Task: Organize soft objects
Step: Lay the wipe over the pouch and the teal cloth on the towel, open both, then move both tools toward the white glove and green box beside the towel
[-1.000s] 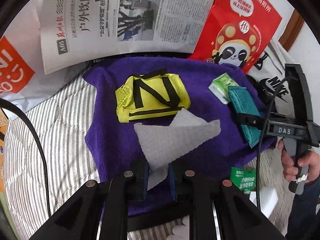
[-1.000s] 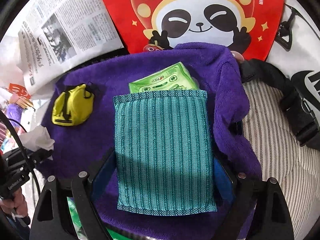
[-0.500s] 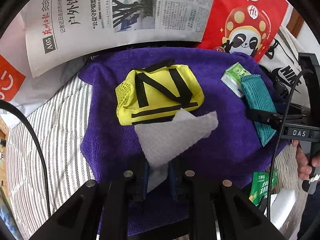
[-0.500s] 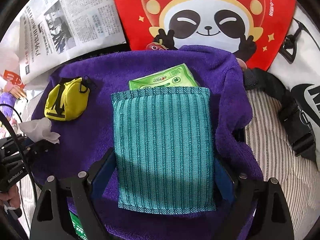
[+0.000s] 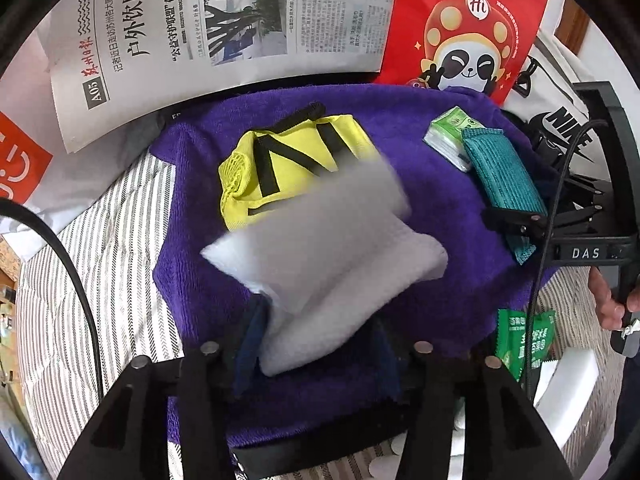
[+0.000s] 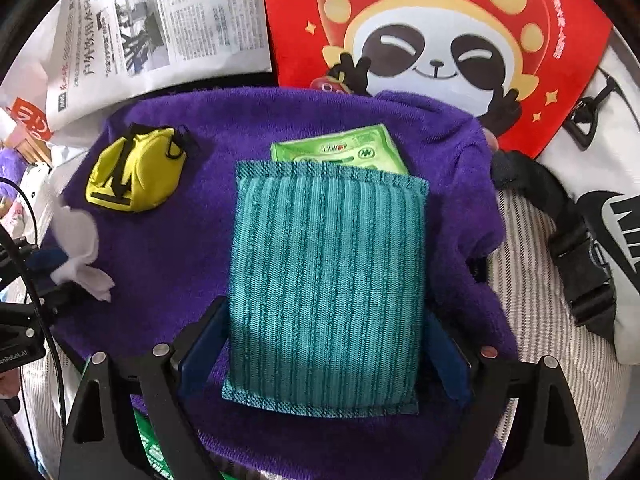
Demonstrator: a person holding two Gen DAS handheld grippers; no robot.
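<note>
Fingers (image 5: 252,340) of left gripper (image 5: 316,344) spread, tissue (image 5: 320,264) loose between them.

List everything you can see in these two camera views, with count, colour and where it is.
towel: one, purple, spread on the striped bedding
pouch: one, yellow with black straps, on the towel's left part
white cloth: one, between the left gripper's fingers, blurred
teal cloth: one, between the right gripper's fingers
tissue pack: one, light green, partly under the teal cloth
newspaper: one, behind the towel
red panda bag: one, behind the towel
white Nike bag: one, far right
dark green packet: one, by the towel's near edge
left gripper: black, open
right gripper: black
</note>
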